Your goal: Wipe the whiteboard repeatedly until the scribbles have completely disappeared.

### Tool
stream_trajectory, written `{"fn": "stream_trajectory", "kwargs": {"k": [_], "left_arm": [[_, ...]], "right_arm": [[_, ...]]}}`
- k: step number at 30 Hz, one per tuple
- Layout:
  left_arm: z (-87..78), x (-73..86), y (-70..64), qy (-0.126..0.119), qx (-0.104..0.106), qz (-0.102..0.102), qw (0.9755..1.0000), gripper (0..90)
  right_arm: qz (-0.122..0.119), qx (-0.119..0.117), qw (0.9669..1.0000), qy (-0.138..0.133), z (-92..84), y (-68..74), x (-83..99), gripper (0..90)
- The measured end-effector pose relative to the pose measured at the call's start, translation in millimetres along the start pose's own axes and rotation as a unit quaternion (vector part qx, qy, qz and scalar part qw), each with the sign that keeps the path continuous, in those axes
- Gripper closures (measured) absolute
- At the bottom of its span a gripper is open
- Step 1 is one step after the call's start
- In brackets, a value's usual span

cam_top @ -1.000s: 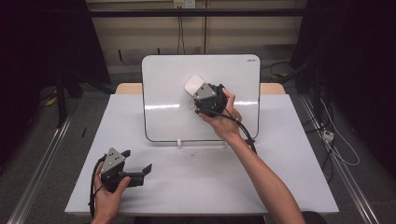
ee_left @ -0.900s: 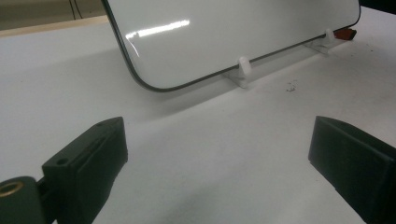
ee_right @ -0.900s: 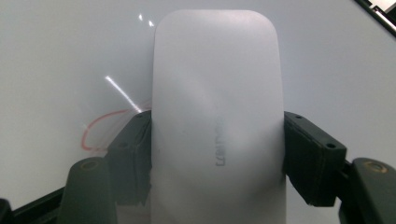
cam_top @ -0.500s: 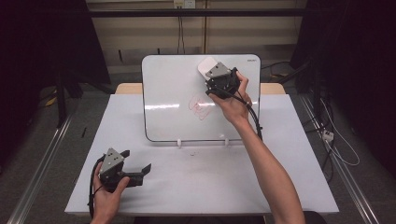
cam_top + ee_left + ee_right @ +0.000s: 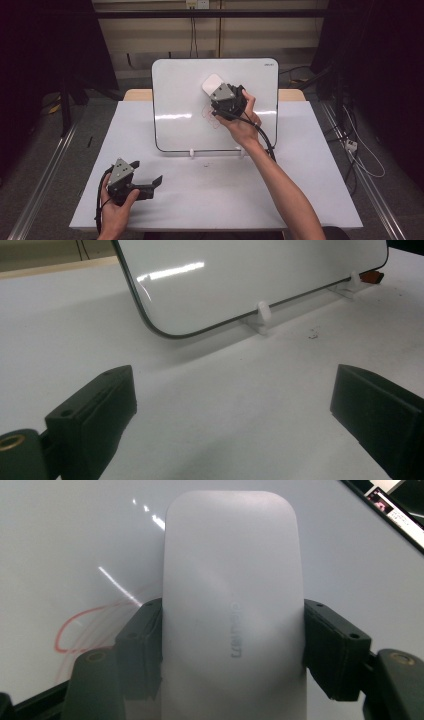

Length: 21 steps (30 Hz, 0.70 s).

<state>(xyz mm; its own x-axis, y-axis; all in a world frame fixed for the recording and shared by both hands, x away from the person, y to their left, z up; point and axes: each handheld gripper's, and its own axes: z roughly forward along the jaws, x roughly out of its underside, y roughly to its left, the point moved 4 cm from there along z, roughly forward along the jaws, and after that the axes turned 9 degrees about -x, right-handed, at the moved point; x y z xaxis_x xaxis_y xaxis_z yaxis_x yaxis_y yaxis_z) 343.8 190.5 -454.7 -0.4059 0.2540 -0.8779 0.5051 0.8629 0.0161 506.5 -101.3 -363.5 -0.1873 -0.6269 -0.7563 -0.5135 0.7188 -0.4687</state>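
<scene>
Right gripper [image 5: 216,90] is clamped on a white eraser [image 5: 212,83], pressed against the whiteboard [image 5: 175,100]; red scribble [image 5: 209,116] at 6 o'clock. Left gripper [image 5: 145,177] is held wide open, empty.

Grey floor [image 5: 45,145], beige wall [image 5: 165,37]

eraser [image 5: 232,610] between my right jaws: faint embossed wording, upside down, can't read it | whiteboard [image 5: 180,100] top corner: tiny logo, can't read it either
</scene>
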Motion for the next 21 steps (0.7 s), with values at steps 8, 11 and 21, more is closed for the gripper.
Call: {"fn": "stream_trajectory", "kwargs": {"k": [8,11,21], "left_arm": [[-0.3,-0.2,1.3,0.002,-0.002,0.001,1.0,4.5],[-0.8,-0.1,1.4,0.001,-0.003,0.002,1.0,4.5],[-0.9,0.4,2.9,0.001,-0.002,0.0,1.0,4.5]], "right_arm": [[-0.019,-0.024,0.9995,0.001,1.4,28.1,4.2,31.4],[-0.034,-0.031,0.9989,0.001,2.1,39.6,5.2,31.4],[-0.03,-0.041,0.9987,-0.008,2.4,37.7,6.4,31.4]]}}
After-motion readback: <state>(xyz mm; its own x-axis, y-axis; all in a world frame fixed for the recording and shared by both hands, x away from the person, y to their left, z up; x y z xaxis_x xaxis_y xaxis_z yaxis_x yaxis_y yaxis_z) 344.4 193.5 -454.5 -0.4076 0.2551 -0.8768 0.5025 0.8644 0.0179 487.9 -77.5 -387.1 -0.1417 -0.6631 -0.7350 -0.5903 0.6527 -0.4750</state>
